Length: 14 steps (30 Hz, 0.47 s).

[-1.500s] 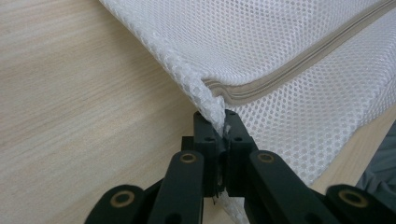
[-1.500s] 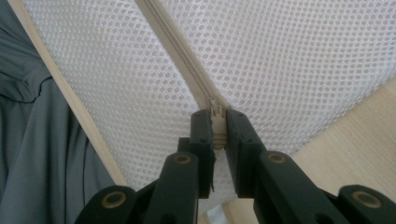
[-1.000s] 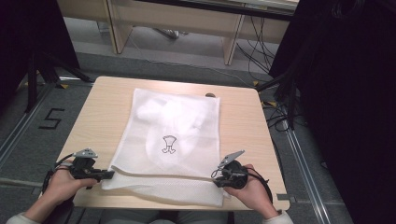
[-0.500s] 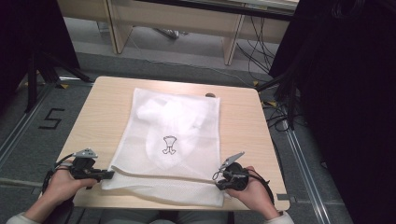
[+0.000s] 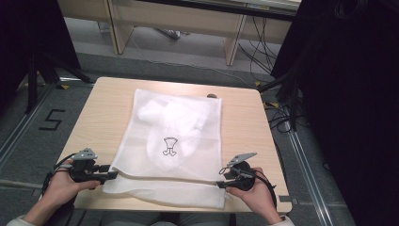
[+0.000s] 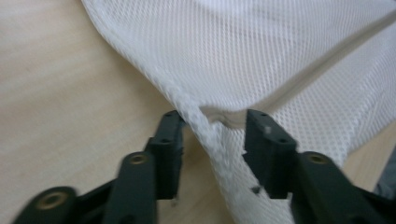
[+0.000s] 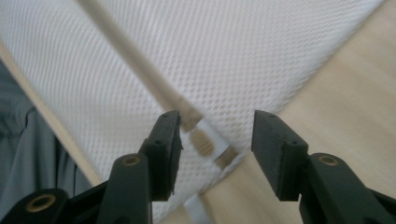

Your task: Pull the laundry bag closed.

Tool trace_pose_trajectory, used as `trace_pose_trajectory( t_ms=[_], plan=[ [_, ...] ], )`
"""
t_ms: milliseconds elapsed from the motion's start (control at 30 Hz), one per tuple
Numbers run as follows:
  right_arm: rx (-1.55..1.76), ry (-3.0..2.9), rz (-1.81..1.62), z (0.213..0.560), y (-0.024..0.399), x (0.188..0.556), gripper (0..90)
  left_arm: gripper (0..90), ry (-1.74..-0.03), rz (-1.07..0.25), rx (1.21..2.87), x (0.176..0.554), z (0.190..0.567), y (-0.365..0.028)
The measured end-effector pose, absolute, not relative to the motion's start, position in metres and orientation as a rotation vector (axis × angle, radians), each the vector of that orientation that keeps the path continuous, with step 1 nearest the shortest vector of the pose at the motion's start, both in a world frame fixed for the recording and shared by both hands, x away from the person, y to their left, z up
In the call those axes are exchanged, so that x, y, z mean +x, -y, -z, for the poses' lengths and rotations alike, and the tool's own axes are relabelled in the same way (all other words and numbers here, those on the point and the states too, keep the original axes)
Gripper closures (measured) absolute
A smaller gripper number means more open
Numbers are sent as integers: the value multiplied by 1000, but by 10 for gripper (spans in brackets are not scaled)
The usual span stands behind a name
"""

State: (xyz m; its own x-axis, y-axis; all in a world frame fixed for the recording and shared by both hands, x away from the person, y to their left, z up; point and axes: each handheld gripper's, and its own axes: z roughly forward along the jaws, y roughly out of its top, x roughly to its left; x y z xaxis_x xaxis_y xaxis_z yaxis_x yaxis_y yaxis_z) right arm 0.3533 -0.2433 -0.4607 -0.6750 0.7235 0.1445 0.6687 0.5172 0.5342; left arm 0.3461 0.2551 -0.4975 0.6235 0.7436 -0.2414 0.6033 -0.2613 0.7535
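White mesh laundry bag point(image 5: 174, 141) lies flat on the wooden table point(image 5: 244, 122), long axis running away from the person, near edge reaching almost to the table's front edge. Inside it: a white garment point(image 5: 176, 123) bunched in the far and middle part of the bag, with a small dark printed figure point(image 5: 169, 146) visible through the mesh. Near strip of the bag looks flat, contents there not discernible. Zipper seam point(image 5: 164, 176) runs across the bag near the front, from one gripper to the other.

Left gripper point(image 5: 106, 175) at the bag's near-left corner: jaws have just been opening, now apart, with the corner hem point(image 6: 210, 135) lying between them, pads not pressing on it.

Right gripper point(image 5: 225, 178) at the near-right corner: jaws have just been opening, now wide apart; zipper end point(image 7: 201, 140) sits between them, ungripped.
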Motion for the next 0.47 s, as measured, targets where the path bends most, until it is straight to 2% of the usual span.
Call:
trace_pose_trajectory(
  t_ms=[133, 167, 467],
  plan=[
    [1276, -2564, -928, 459, 253, 358, 477, 302, -1035, -278, 1942, 348, 495, -255],
    [1275, -2529, -951, 462, 254, 360, 471, 284, -1023, -285, 1946, 348, 495, -254],
    [1371, -2512, -948, 464, 259, 363, 434, 275, -996, -311, 1955, 347, 493, -252]
  ],
)
